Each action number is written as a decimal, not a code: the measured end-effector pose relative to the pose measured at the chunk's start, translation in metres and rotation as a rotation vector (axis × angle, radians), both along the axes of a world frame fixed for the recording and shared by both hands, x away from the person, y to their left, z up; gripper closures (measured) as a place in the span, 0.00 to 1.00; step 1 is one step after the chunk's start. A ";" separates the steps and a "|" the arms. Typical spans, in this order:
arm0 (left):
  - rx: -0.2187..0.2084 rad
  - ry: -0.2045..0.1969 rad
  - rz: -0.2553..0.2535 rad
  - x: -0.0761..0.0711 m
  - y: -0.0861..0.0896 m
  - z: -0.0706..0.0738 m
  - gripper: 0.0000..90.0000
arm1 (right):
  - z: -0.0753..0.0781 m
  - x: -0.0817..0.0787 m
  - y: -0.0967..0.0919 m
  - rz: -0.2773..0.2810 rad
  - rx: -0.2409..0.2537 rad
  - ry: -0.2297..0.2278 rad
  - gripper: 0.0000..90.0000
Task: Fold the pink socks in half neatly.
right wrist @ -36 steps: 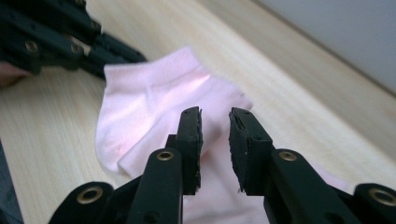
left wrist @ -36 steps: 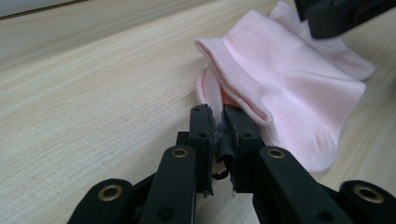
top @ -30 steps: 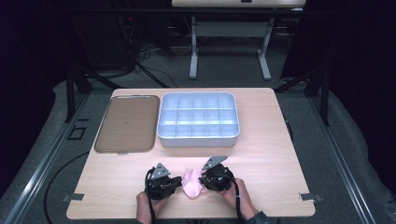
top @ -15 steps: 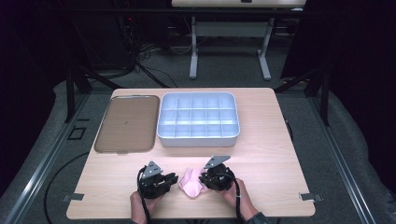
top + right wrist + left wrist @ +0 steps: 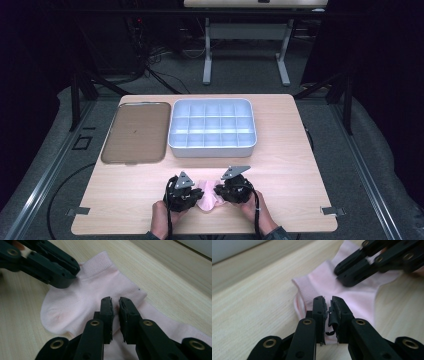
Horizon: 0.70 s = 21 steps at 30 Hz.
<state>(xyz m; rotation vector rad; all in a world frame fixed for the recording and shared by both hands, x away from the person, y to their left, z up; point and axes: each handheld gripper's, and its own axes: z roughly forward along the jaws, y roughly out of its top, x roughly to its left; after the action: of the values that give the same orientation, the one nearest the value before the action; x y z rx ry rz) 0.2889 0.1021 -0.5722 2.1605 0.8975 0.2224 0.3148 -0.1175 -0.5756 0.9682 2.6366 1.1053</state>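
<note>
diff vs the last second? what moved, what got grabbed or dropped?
The left gripper pulled away to the left half a second ago and has come back in to the pink sock; its jaws have just been closing and now stand nearly shut at the sock's edge. The right gripper hardly moved; its jaws have been closing too, low over the sock. Whether either pinches fabric is unclear. Sock, tray and compartment box stayed put.

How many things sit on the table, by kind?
Pink sock: 1
Brown tray: 1
Compartment box: 1
Total: 3
</note>
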 end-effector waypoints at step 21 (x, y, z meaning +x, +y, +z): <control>-0.109 -0.058 -0.018 -0.003 0.017 -0.016 0.99 | 0.002 0.010 -0.013 -0.002 0.034 0.055 0.75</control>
<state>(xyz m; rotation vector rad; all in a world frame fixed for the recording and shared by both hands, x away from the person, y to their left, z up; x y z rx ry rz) 0.2855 0.1194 -0.5887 2.0506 0.8380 0.2218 0.3246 -0.1304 -0.5737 1.0223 2.6678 1.1431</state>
